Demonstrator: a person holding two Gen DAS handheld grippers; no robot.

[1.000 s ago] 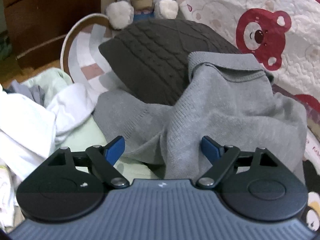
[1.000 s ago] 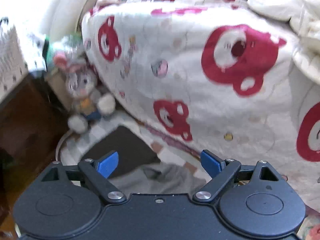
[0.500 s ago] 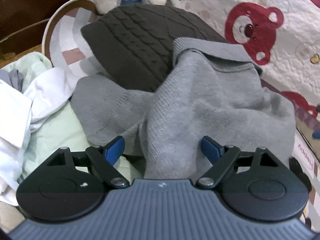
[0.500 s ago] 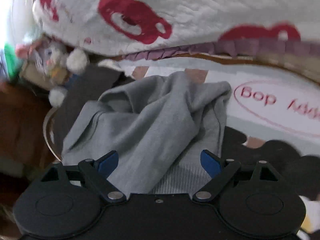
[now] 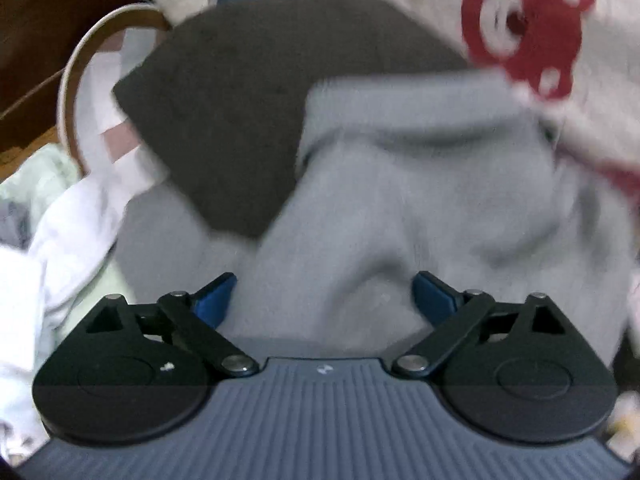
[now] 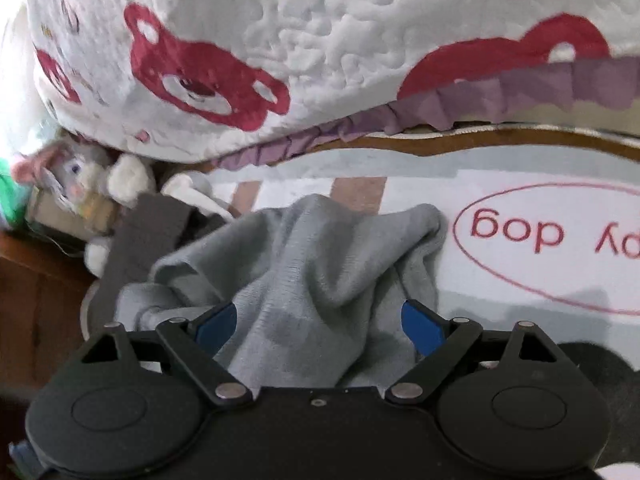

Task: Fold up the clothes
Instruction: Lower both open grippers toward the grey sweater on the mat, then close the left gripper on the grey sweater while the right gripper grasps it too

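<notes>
- My left gripper [image 5: 324, 296] is opening its jaws; a rumpled fold of the light grey sweater [image 5: 420, 200] bulges up between the blue pads [image 5: 214, 296], but I cannot see them pressing on it
- My right gripper [image 6: 318, 322] has its jaws spread wide, and a ridge of the same grey sweater [image 6: 304, 272] rises between them; the pads stand just beside the cloth without pinching it
- The sweater lies in a crumpled heap on the striped mat [image 6: 460, 176], one corner reaching toward the red oval with lettering [image 6: 560, 248] printed on it
- In my left view, the sweater partly overlaps a dark grey knit garment [image 5: 248, 112] lying behind it
- Left of that, white clothing [image 5: 76, 232] and a pale green piece [image 5: 40, 176] are piled up, near the mat's curved rim [image 5: 76, 76]
- A plush rabbit [image 6: 76, 176] sits at the far edge of the dark garment, against brown wooden furniture [image 5: 60, 4]
- A white quilt with red bears [image 6: 208, 76] hangs over the mat's far side, its purple ruffle [image 6: 500, 100] along the lower hem
- My left view is blurred, so finer detail of the knit is lost
</notes>
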